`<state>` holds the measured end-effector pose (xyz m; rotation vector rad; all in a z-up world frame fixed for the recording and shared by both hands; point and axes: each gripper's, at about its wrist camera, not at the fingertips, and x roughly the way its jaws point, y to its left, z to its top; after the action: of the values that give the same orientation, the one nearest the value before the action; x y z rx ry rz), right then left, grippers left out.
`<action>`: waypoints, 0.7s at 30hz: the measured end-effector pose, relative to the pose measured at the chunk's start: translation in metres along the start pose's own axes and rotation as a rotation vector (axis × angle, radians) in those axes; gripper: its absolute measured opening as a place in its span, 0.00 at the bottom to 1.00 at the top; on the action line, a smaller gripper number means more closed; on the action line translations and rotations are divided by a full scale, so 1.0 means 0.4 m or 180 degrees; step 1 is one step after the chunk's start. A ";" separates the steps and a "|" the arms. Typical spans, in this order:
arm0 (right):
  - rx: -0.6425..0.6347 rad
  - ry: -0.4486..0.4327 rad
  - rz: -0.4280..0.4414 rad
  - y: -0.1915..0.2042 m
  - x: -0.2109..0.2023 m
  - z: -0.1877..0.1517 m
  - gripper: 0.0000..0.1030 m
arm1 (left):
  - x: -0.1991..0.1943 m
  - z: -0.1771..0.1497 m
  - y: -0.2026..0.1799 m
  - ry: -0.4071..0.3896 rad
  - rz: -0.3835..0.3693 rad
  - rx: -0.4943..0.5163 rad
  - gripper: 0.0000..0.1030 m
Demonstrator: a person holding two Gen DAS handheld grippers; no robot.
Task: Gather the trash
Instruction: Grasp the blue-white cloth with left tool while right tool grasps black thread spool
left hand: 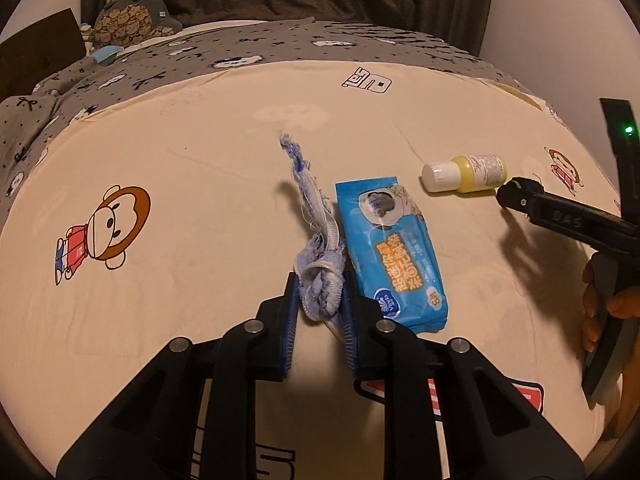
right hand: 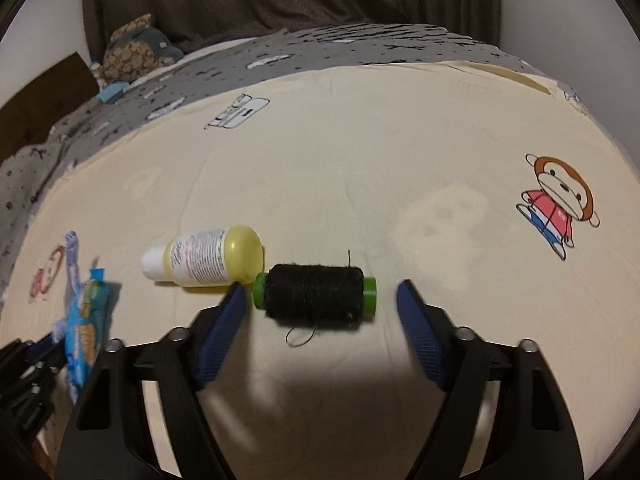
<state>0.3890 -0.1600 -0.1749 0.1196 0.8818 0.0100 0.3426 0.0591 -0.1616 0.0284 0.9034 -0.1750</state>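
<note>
Only in the right wrist view, black thread spool (right hand: 315,295) between wide-apart right tongs (right hand: 322,292).

Left tool (left hand: 320,300) pinched nearly closed; right tool (right hand: 322,300) spread wide.

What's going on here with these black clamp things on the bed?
A person is tidying a cream cartoon-print bedsheet with two hand-held grippers. The left gripper is closed on a frayed blue-and-white knotted rag beside a blue wet-wipe packet. The right gripper is open around a green spool of black thread, not yet gripping it. A small yellow white-capped bottle lies touching the spool.
</note>
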 end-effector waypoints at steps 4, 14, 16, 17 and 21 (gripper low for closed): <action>-0.0063 0.0002 0.0038 -0.006 -0.012 -0.007 0.54 | -0.017 -0.005 0.006 -0.0012 0.0023 -0.0005 0.16; -0.0276 -0.0120 0.0290 -0.016 -0.177 -0.103 0.54 | -0.205 -0.060 -0.028 -0.0280 0.0049 -0.0024 0.16; -0.0368 -0.0189 0.0340 -0.016 -0.234 -0.131 0.54 | -0.260 -0.076 -0.053 -0.0370 0.0005 0.0020 0.16; -0.0407 -0.0213 0.0359 -0.015 -0.256 -0.143 0.54 | -0.288 -0.086 -0.068 -0.0414 -0.0023 0.0042 0.16; -0.0548 -0.0318 0.0488 -0.031 -0.363 -0.196 0.54 | -0.395 -0.140 -0.139 -0.0582 -0.0109 0.0161 0.16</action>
<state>0.2355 -0.1728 -0.1140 0.0261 0.7668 0.2210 0.1943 0.0318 -0.0698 0.0433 0.7173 -0.2287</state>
